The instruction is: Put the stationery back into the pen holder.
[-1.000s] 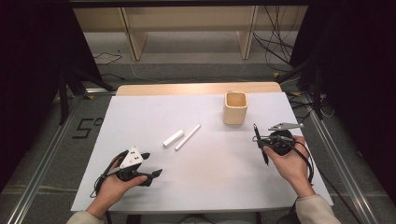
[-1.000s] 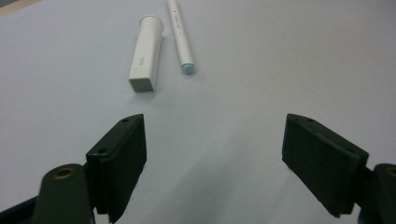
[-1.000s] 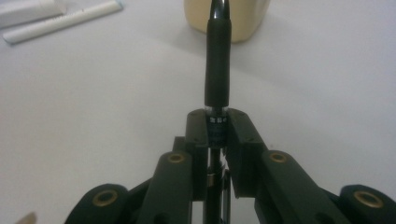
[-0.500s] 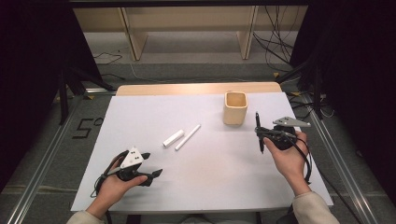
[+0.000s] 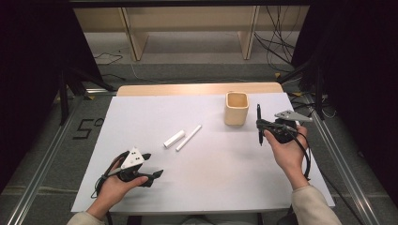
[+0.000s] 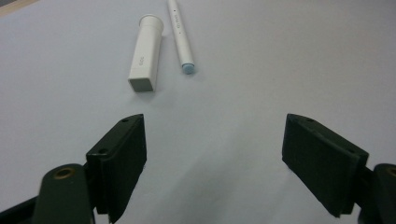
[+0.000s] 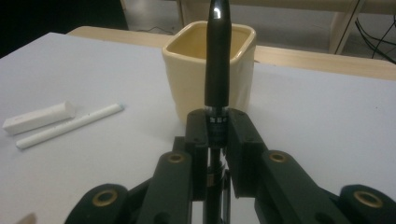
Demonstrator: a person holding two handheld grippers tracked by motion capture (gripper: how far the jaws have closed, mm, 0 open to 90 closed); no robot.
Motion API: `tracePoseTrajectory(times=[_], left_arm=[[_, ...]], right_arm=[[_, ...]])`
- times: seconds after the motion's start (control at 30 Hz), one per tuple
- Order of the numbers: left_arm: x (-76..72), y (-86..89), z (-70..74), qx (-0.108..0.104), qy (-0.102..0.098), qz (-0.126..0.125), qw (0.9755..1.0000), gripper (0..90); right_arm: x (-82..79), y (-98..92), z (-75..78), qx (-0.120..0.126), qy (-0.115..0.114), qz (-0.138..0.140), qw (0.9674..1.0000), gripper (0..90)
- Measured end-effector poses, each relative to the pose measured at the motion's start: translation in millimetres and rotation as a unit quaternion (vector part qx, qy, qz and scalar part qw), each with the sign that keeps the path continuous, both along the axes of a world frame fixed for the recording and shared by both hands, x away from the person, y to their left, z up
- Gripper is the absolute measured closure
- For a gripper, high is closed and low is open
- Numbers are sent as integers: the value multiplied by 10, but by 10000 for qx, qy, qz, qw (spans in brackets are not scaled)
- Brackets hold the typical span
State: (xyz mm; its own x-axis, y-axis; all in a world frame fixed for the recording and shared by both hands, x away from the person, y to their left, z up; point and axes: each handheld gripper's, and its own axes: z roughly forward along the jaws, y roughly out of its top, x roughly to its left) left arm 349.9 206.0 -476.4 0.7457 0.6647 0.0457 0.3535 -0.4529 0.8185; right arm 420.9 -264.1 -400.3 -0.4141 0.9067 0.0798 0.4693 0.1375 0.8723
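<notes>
My right gripper is shut on a black pen, held off the table just right of a cream square cup. In the right gripper view the black pen stands up between the jaws of my right gripper, with the cup right behind it. A white pen and its white cap lie side by side at mid-table. My left gripper rests low at the near left, open and holding nothing. Ahead of my left gripper lie the cap and the white pen.
The white table top has a wooden strip along its far edge. Metal rails run along both sides on the floor. Wooden shelf legs and cables lie beyond the table.
My right gripper has edged slightly farther up the table, closer to the cup, and the black pen has turned from slanted to nearly straight in the picture. The left gripper has kept still.
</notes>
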Motion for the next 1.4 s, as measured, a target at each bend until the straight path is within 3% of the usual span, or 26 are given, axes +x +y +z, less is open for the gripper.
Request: tracePoseTrajectory(times=[0.8,1.4], left_arm=[[1,4,1,13,-3,-7,10000,221],[3,3,-1,2,-3,-2,10000,221]], right_arm=[[307,152,160,196,-384,-106,9990,802],[487,172,263,344,-525,-190,9978,802]])
